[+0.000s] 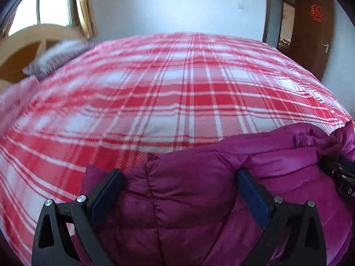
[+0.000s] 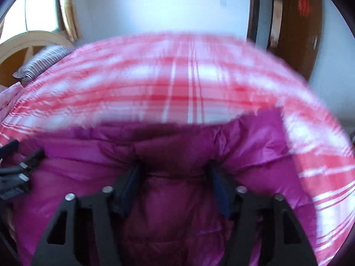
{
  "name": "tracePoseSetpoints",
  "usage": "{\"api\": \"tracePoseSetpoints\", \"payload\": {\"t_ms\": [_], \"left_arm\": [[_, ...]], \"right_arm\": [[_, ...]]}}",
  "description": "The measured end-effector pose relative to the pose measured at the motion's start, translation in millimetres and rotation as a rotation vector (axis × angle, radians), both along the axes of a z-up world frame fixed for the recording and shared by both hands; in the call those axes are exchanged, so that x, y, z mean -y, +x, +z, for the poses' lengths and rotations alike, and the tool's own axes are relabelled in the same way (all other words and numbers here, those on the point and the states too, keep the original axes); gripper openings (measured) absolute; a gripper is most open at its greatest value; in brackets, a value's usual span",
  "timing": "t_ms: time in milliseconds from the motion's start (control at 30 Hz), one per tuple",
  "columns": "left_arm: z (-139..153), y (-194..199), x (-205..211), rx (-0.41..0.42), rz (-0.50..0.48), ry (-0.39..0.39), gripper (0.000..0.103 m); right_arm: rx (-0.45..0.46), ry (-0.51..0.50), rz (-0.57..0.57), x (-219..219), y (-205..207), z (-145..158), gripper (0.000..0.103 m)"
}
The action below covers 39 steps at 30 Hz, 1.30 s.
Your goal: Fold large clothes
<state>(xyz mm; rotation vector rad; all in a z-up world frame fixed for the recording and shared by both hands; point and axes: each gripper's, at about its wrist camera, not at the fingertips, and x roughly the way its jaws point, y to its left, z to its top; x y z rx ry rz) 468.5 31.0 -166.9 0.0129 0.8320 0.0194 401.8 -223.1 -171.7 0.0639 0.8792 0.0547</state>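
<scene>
A magenta quilted puffer jacket (image 1: 221, 177) lies on the red-and-white plaid bed (image 1: 168, 93), bunched at its near edge. My left gripper (image 1: 179, 177) has its fingers spread wide, with a thick fold of the jacket between the pads. In the right wrist view, which is motion-blurred, my right gripper (image 2: 174, 173) also stands spread with jacket (image 2: 177, 146) padding between its fingers. The other gripper shows at the far left edge of the right wrist view (image 2: 15, 173) and at the right edge of the left wrist view (image 1: 341, 175).
A striped grey pillow (image 1: 60, 57) lies at the far left by the wooden headboard (image 1: 26, 44). A window with a yellow curtain (image 1: 85, 6) is behind it. A brown door (image 1: 312, 28) stands open at the far right.
</scene>
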Motion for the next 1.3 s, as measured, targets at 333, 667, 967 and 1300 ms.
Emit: {"api": "tracePoseSetpoints", "payload": {"t_ms": [333, 667, 967, 1300], "left_arm": [[-7.9, 3.7, 9.3, -0.027, -0.005, 0.053, 0.102], [-9.7, 5.1, 8.7, -0.033, -0.007, 0.06, 0.102], [-11.2, 5.5, 10.1, -0.034, -0.007, 0.069, 0.102], [-11.4, 5.3, 11.2, -0.03, -0.007, 0.079, 0.102]], "right_arm": [[-0.03, -0.054, 0.004, -6.5, 5.5, -7.5, 0.059], [-0.036, -0.088, 0.005, -10.2, 8.4, -9.4, 0.06], [-0.036, -0.111, 0.005, -13.8, 9.5, -10.0, 0.06], [-0.034, -0.139, 0.002, -15.2, 9.8, -10.6, 0.06]]}}
